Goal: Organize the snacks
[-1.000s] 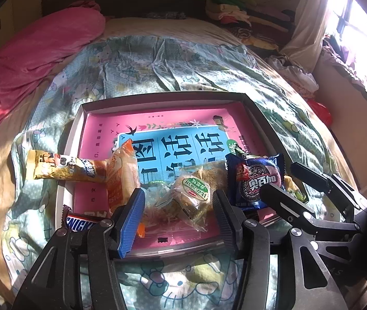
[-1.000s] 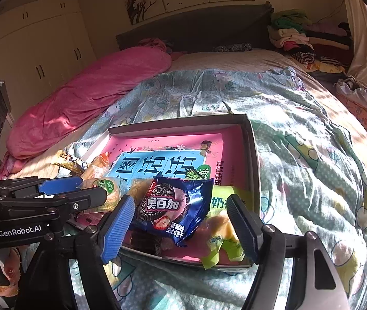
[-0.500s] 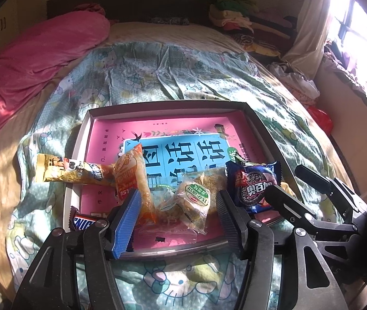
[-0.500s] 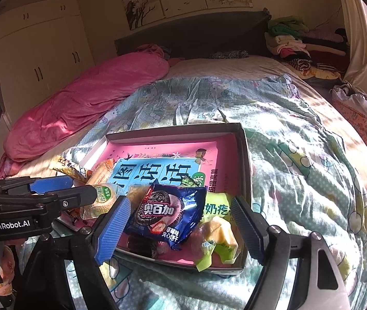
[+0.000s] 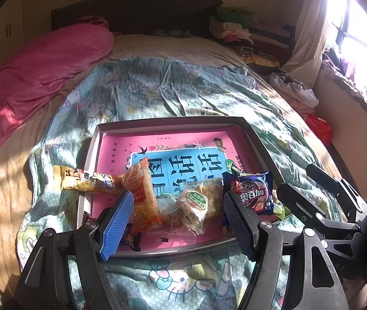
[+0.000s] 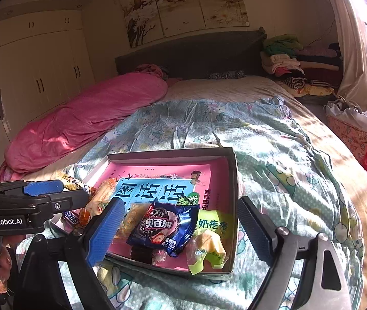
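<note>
A bed (image 5: 173, 93) is seen w/ a box (image 6: 231, 160) holding snacks (blue cookie pack (image 6: 161, 226) at its near edge), above which left claw (image 5: 177, 218) & right claw (image 6: 179, 232) are held apart, jaws just widened, nothing gripped.

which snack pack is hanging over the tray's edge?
The long yellow-brown bar pack. It crosses the tray's left wall, one end on the bedcover; the blue cookie pack and others lie inside.

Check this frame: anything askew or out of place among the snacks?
Yes. The long yellow packet lies across the tray's left rim, half on the bedspread. The other snacks are heaped at the tray's near edge.
</note>
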The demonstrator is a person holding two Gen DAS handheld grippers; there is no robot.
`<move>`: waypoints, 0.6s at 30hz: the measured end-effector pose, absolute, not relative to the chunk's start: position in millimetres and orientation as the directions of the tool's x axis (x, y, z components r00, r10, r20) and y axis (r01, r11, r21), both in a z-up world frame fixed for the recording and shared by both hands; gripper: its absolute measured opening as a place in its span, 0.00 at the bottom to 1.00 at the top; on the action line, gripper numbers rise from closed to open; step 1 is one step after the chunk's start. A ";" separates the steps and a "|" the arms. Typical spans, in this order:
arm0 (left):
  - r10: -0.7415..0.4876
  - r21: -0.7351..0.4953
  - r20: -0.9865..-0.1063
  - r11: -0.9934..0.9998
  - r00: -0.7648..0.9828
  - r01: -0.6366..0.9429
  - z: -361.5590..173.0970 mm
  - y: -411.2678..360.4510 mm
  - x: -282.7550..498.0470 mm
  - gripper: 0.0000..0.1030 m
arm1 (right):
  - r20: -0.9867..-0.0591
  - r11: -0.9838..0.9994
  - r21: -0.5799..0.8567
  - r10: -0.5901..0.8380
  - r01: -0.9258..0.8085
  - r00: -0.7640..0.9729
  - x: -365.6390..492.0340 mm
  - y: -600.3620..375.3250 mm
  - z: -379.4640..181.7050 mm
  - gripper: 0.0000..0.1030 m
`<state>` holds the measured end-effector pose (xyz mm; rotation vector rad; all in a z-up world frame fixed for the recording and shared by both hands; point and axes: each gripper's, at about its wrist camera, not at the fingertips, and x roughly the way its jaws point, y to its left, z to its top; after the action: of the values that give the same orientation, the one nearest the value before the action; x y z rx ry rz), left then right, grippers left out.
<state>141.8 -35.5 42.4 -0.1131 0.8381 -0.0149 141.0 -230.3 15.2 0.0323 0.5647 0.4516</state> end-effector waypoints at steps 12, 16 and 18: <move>-0.018 -0.082 -0.721 0.995 0.692 -0.061 51.3 -28.0 119.2 0.75 | -0.451 0.889 0.110 0.444 -0.445 0.774 111.0 -228.5 31.0 0.89; -0.020 -0.079 -0.723 0.995 0.691 -0.054 50.8 -28.7 109.7 0.75 | -0.444 0.887 0.104 0.447 -0.451 0.777 101.0 -226.4 32.6 0.91; -0.022 -0.078 -0.726 0.996 0.688 -0.050 49.2 -28.4 106.7 0.75 | -0.444 0.884 0.094 0.448 -0.457 0.776 96.6 -224.9 32.6 0.93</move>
<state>106.7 -28.4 49.2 -0.0938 0.8127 0.0158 96.6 -224.9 32.6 -0.0199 0.4757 0.4902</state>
